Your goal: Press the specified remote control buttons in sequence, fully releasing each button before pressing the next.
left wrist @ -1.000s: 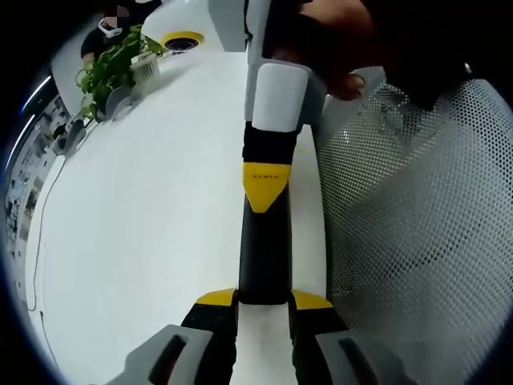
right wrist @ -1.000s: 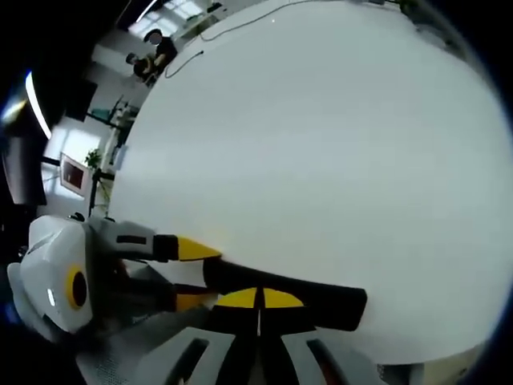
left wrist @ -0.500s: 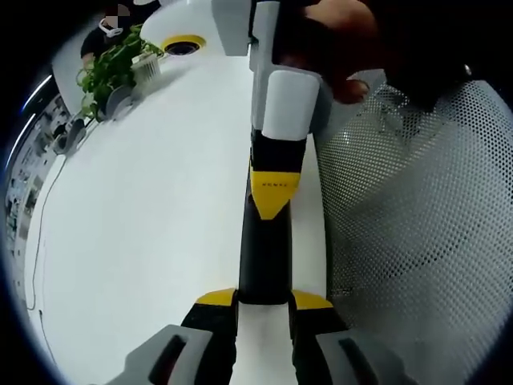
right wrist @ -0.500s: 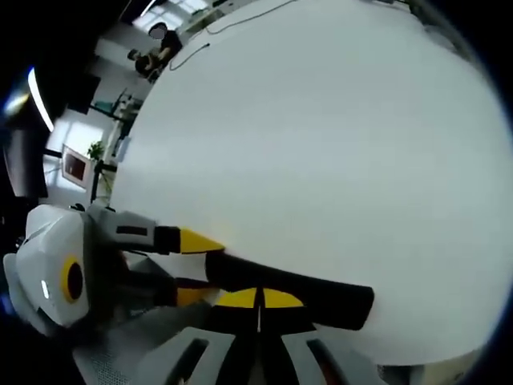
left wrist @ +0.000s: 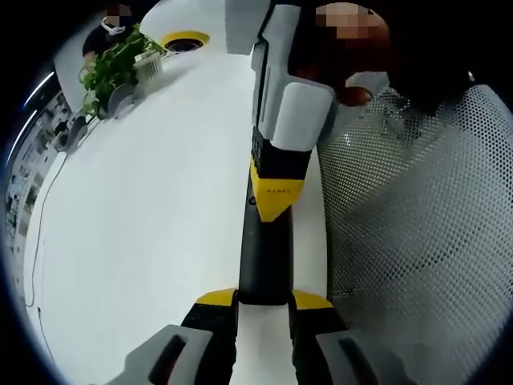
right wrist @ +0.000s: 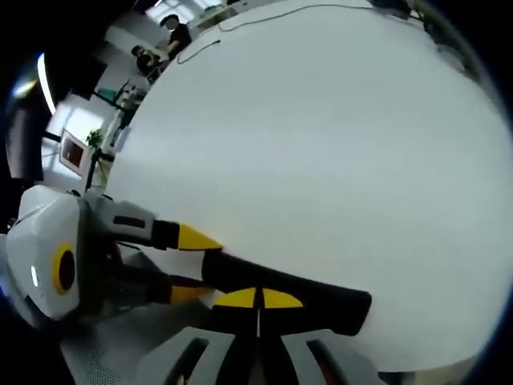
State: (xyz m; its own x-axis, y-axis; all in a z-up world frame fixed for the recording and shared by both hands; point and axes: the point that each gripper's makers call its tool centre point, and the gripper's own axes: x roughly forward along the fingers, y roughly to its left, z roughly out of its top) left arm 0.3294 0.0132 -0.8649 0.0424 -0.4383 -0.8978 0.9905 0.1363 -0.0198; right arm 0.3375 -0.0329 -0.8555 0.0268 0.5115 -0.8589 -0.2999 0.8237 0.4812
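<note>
Black remote (left wrist: 263, 265) clamped in left tongs (left wrist: 264, 301) — table edge (left wrist: 321, 241) beside.

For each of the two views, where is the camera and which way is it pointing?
Left gripper view: rides the left tongs, looking along the black remote across the white table; right tongs and a hand show.
Right gripper view: rides the right tongs, shut above the remote; left tongs enter.
Shared: remote, table.

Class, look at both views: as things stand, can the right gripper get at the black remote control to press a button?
Probably yes: the right gripper already sits over the remote control, which the left gripper clamps at one end, with nothing between them.
</note>
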